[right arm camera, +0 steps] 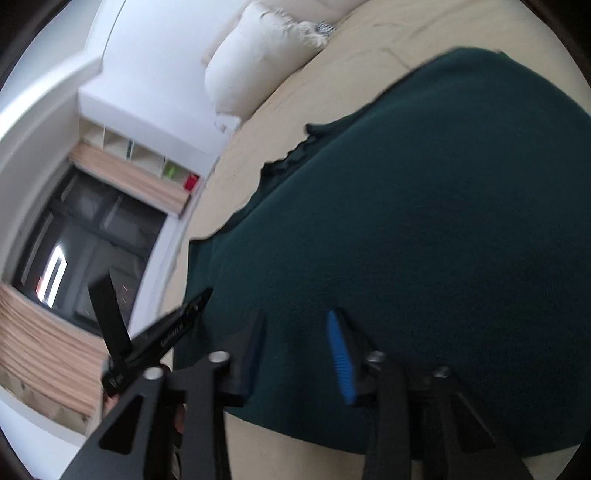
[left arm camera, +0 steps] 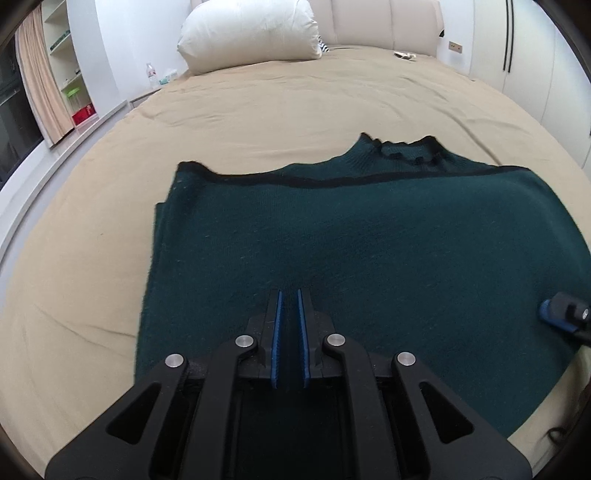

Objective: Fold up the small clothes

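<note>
Green knit, a dark sweater (left arm camera: pixel 351 251), lies spread on the tan bed sheet (left arm camera: pixel 258 110) straight ahead of and under both tongs, collar at the far end. The left tongs (left arm camera: pixel 290 295) hover over its near middle with the blue pads drawn almost together and no cloth between them. The right tongs (right arm camera: pixel 299 321) stand partly apart over the sweater; whether any knit is pinched I cannot tell, since that view is blurred.

Risk, as I judge it: nearly shut tongs would only push the knit and bunch it, and a one-sided pull could drag the sweater askew on the sheet, spoiling a straight fold.

Only the left view shows the collar (left arm camera: pixel 402 149), the dark band below it and the pillow (left arm camera: pixel 251 33) sharply. Only the right view shows the window (right arm camera: pixel 85 251) beside the bed.
</note>
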`<state>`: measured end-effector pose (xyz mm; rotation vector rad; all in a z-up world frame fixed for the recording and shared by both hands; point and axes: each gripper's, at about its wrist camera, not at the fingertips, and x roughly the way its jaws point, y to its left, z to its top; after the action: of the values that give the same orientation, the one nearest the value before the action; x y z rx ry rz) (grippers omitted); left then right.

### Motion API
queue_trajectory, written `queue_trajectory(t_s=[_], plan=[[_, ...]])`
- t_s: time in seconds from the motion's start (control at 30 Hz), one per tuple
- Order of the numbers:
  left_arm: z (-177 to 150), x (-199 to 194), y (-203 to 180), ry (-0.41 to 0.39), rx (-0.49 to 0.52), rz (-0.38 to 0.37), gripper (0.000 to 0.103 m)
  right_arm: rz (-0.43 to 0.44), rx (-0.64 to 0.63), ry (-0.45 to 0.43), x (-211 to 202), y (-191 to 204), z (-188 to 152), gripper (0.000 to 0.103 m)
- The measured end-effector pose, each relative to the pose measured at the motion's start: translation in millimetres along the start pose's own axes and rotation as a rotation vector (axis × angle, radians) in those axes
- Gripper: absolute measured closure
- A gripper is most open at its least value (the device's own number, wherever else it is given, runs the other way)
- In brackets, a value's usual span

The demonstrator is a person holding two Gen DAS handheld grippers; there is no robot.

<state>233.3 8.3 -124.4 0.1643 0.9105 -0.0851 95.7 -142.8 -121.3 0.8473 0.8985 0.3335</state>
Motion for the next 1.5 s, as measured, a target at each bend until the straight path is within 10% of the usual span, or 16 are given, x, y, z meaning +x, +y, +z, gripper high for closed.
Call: queue_trajectory(t_s=[0.23,0.4,0.6,0.77,0.97,1.17,1.5], plan=[[-10,-3,9,-0.002,-0.018,-0.014,0.095,-0.198,0.119,-0.236,-93,-44,27,0.078],[-13,-6,14,-0.002,-0.022,-0.026,0.095,-0.224,0.115,-0.323,-128,-29,25,0.059],[-13,-14,22,0.014,-0.04,-0.039,0.095,-0.146,-0.065,-0.211,-94,26,19,0.045],[-21,-28,45,0.026,-0.144,-0.083,0.093,-0.277,-0.076,-0.008,-35,8,9,0.021],[-51,-55,100,-0.007,-0.351,-0.164,0.028,-0.251,-0.103,-0.073,-55,15,3,0.028],[-84,-45,158,0.048,-0.593,-0.359,0.028,-0.126,-0.111,-0.128,-71,36,9,0.028],[-70,-15,153,0.144,-0.592,-0.534,0.044,-0.049,-0.131,-0.066,-45,54,6,0.03]])
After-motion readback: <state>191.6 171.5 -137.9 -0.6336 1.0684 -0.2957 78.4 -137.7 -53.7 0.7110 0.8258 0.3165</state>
